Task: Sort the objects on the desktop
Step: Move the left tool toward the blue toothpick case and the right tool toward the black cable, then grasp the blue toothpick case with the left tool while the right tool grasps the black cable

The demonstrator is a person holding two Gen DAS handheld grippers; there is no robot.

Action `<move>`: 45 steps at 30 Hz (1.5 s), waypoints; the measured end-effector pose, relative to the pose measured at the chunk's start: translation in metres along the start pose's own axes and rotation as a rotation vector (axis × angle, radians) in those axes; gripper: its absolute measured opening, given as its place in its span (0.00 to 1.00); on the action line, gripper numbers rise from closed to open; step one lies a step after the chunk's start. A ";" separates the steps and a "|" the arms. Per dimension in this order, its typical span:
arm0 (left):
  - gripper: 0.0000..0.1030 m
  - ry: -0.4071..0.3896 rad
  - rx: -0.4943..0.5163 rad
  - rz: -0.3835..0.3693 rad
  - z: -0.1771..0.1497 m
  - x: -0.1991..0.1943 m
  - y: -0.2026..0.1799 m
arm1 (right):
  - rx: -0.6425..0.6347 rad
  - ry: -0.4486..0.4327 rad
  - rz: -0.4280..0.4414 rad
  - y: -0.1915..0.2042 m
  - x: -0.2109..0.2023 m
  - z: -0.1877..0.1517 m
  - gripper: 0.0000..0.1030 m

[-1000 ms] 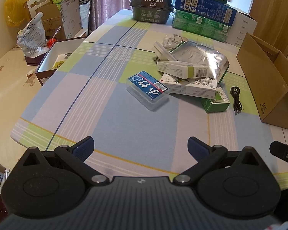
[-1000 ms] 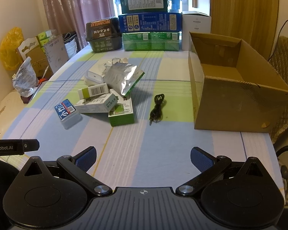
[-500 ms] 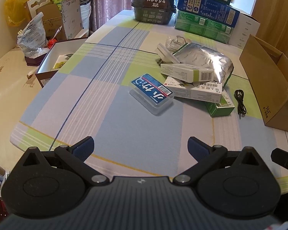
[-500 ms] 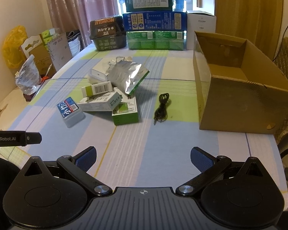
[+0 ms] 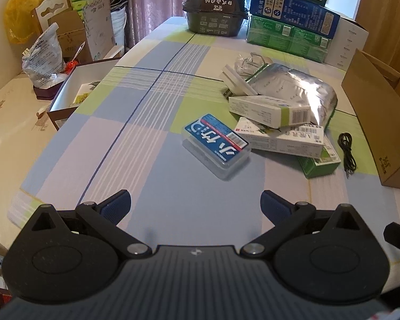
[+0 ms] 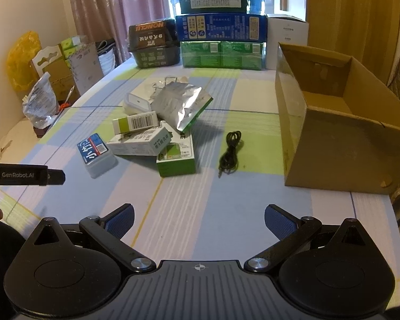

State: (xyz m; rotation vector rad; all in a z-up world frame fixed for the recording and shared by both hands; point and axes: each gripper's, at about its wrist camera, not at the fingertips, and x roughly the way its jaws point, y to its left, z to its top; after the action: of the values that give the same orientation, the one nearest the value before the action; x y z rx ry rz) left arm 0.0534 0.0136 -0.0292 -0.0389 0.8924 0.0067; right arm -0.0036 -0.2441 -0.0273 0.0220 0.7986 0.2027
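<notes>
Left wrist view, left to right: the left gripper [image 5: 195,203] fills the bottom of the frame, its blue-padded fingers [image 5: 116,206] spread wide and holding nothing, above the checked tablecloth [image 5: 152,144]. Just right of centre, well above the fingertips and apart from them, lies the clear case with a blue label [image 5: 216,144]. To its right is a loose pile: a white box with a barcode [image 5: 269,110] resting on a long white carton [image 5: 282,138], a green box [image 5: 320,164] under that carton's right end, and a silver foil pouch [image 5: 293,90] behind. A coiled black cable [image 5: 346,149] lies between the pile and the open cardboard box [image 5: 381,122] at the right edge. Right wrist view, left to right: a black bar marked GenRobot.AI [image 6: 24,176] enters at middle left; the blue-labelled case [image 6: 96,154] lies left of centre, the pile [image 6: 157,130] at centre, the cable [image 6: 229,152] right of centre, and the cardboard box [image 6: 341,138] at right, its inside showing nothing. The right gripper [image 6: 198,220] spans the bottom of the frame, fingers wide apart and empty, all objects well above its tips. Stacked cartons [image 6: 221,37] line the table's far end at upper centre.
</notes>
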 end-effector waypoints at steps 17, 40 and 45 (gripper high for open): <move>0.97 -0.030 -0.046 -0.026 0.035 0.066 -0.015 | -0.006 0.009 0.015 -0.013 0.063 0.021 0.85; 0.57 -0.005 -0.029 0.013 0.027 0.095 -0.010 | -0.014 0.002 -0.018 -0.019 0.097 0.029 0.84; 0.53 -0.006 0.008 0.001 0.017 0.083 -0.011 | -0.023 -0.021 -0.070 -0.019 0.105 0.034 0.73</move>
State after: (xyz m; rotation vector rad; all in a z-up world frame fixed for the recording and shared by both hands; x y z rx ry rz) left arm 0.1182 0.0025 -0.0827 -0.0312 0.8867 0.0038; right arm 0.0956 -0.2408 -0.0797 -0.0253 0.7745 0.1456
